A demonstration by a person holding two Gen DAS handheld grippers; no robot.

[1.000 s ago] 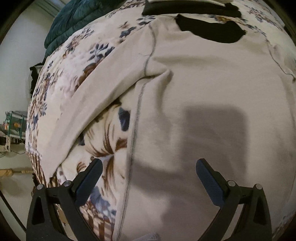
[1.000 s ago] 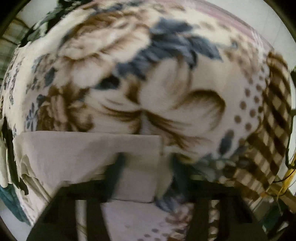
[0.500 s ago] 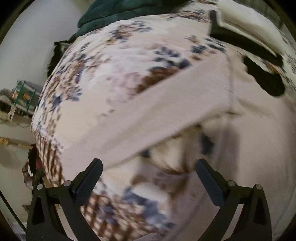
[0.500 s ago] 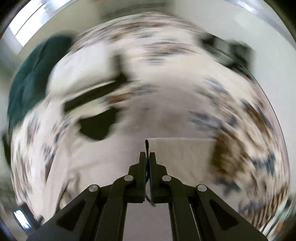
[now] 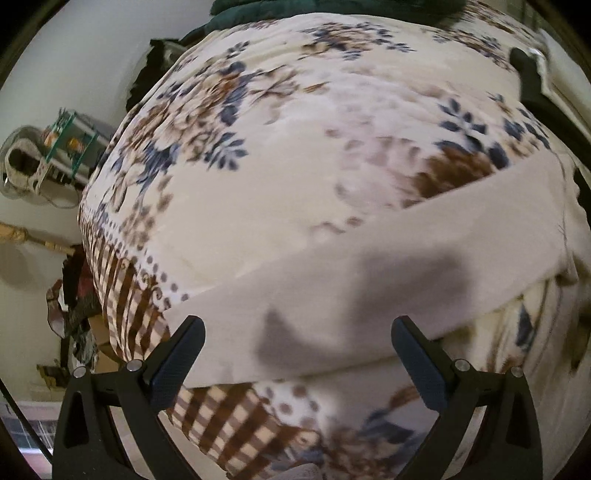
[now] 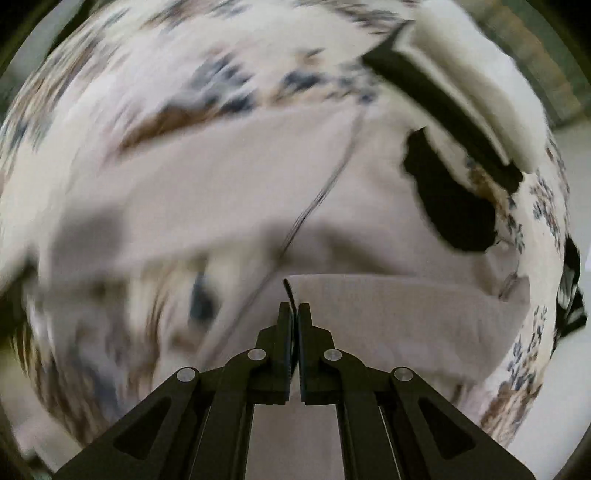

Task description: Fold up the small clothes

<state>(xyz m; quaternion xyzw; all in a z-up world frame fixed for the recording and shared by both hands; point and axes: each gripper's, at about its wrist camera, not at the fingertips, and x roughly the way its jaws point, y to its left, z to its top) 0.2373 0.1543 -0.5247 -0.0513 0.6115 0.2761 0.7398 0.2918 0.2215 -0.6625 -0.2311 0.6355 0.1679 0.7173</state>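
A beige long-sleeved garment (image 6: pixel 229 177) lies spread on a floral blanket (image 5: pixel 258 155). In the left wrist view one beige sleeve (image 5: pixel 369 273) stretches across the blanket, its end between my fingers. My left gripper (image 5: pixel 295 354) is open and hovers just above that sleeve end. My right gripper (image 6: pixel 294 314) is shut on the edge of the garment's other sleeve (image 6: pixel 399 314) and holds it lifted over the garment's body. The garment has a black neck opening (image 6: pixel 454 206) at the far right.
A stack of folded white and black clothes (image 6: pixel 461 85) lies beyond the garment's neck. A dark green quilt (image 5: pixel 332 7) lies at the far end of the bed. The bed's left edge (image 5: pixel 107 280) drops to the floor, with clutter by the wall (image 5: pixel 55 147).
My left gripper has swung left from over the garment's body to the sleeve end. My right gripper has closed on the other sleeve's edge and carried it over the garment.
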